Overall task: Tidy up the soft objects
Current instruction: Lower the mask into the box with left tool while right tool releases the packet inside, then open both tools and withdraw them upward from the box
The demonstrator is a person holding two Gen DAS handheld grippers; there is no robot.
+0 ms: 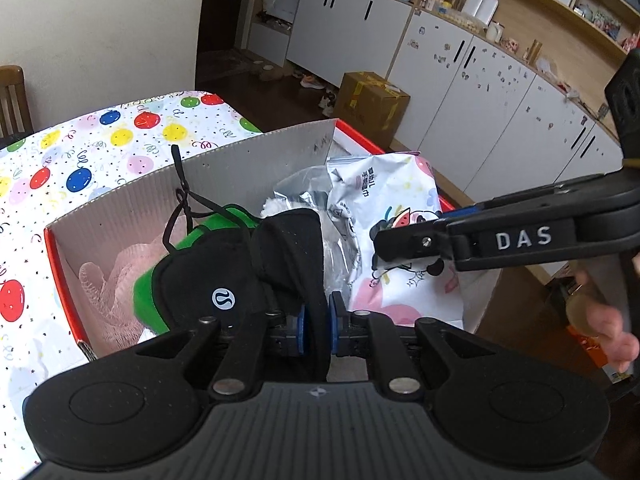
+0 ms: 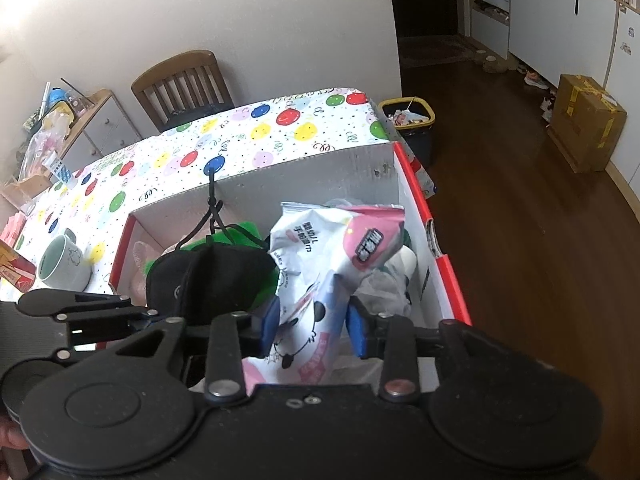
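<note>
So at this point we had both grippers down over the red-rimmed cardboard box (image 2: 448, 280) sitting at the edge of the balloon-print table (image 2: 256, 136), which made sense since everything soft was getting collected in there. Our left gripper (image 1: 318, 326) was clamped tight on a fold of the black cap (image 1: 224, 280), pinching just the fabric so it hung into the box on top of the green plush thing (image 1: 148, 304) and the pink mesh sponge (image 1: 108, 280). The cap's drawstring (image 2: 212, 208) was draped up over the box's back wall, probably just from how it flopped. Our right gripper (image 2: 314, 326) had the panda-print wipes pack (image 2: 320, 264) between its blue pads, but the left pad looked barely touching and the right one stood apart, so we'd call it a loosened hold, not a real squeeze. The pack stood propped upright in the right half of the box, leaning on the crinkly plastic bags (image 2: 380, 284) behind it.
</note>
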